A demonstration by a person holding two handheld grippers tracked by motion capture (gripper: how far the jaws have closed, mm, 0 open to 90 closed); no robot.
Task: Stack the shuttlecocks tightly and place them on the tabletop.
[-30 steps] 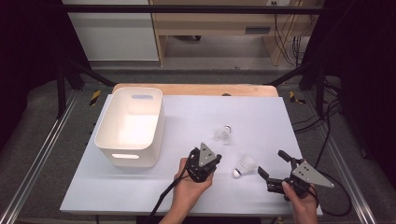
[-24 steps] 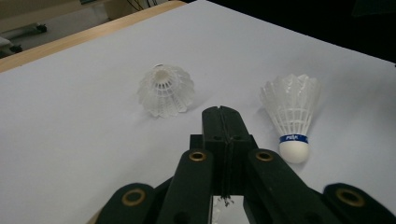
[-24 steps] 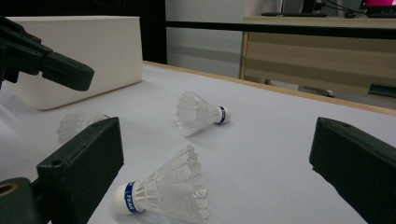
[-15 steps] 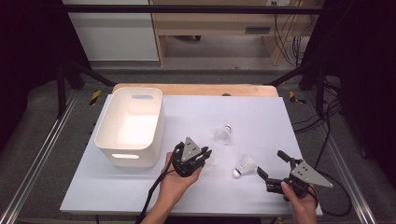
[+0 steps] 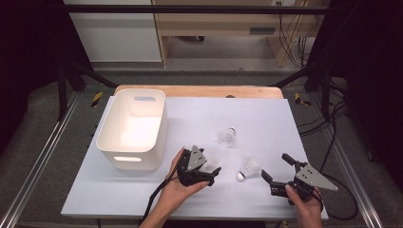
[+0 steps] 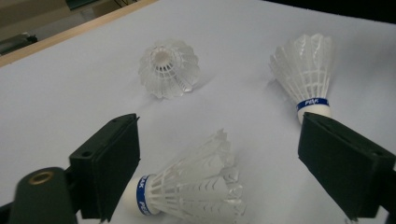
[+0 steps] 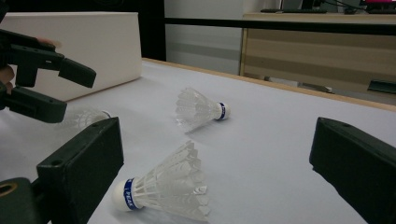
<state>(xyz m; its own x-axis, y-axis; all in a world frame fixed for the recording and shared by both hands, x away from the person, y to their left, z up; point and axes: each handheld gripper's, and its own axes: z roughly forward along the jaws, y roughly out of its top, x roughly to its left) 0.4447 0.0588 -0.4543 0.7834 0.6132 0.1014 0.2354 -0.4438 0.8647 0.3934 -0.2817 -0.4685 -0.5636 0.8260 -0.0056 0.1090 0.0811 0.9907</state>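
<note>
the left claw (image 5: 211, 175) has just been opening and now stands released, its jaws spread to either side of a shuttlecock (image 6: 191, 189) that lies on its side on the desk (image 5: 157, 202), cork toward one jaw and feathers splaying toward the other, with neither pad pressing on it. the likely trouble starts right there: if the jaws close on the feather skirt instead of the cork, the feathers would crush or the light thing would squirt out sideways, and a claw lowered too far would scrape the desk and nudge it away. just beyond the left claw's tips a second shuttlecock (image 5: 249, 168) lies between the two claws, directly ahead of the right claw (image 5: 274, 167), which also stands released with wide jaws and nothing gripped; a careless sweep by either hand could knock it. farther ahead rests a third shuttlecock (image 5: 228, 137), apart from both. beside the left claw, off to its far side, sits the white bin (image 5: 114, 135), seemingly where these belong. the left hand (image 5: 178, 190) holds its claw low and tipped down toward the desk, the right hand (image 5: 304, 202) holds its claw nearly level, resting near the desk edge.
</note>
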